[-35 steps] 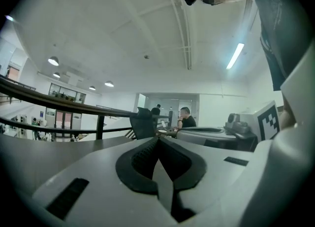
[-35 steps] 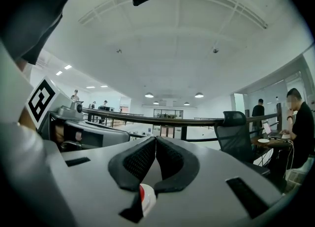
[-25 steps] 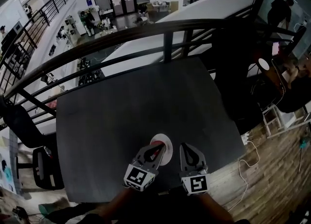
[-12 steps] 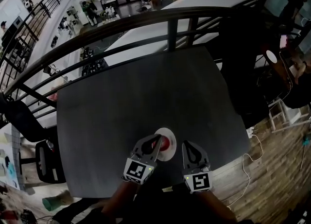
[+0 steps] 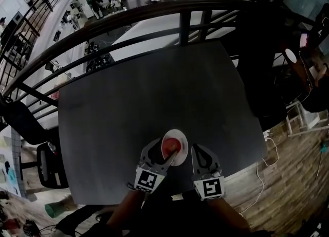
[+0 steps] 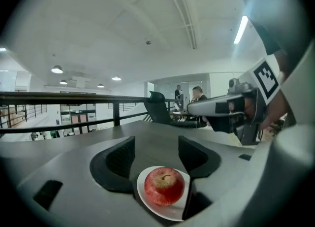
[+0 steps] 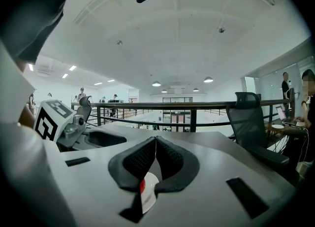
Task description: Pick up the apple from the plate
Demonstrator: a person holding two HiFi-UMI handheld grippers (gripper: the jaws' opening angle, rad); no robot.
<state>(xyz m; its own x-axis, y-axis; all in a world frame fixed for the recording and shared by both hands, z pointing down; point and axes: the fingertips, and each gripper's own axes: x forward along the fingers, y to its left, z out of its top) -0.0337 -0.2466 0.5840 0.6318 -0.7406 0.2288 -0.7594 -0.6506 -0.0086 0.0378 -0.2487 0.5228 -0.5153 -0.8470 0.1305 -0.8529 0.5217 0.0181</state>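
Two grippers out: my L gripper (image 6: 156,145) is opening its jaws round the apple (image 6: 164,186), not pressing it. Apple's sitting on the plate (image 6: 173,212) at the bench's (image 5: 144,92) 6 o'clock. R gripper (image 7: 155,142), jaws together, empty, is hovering at plate's 4 o'clock.

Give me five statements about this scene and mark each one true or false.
1. The apple sits on a white plate. True.
2. The left tool is clamped on the apple. False: its jaws are opening, with the apple in the gap between them and the pads not pressing on it.
3. The right tool has its jaws together and holds nothing. True.
4. The plate stands at the far edge of the table. False: it stands near the edge closest to the person.
5. The apple is green. False: it is red.
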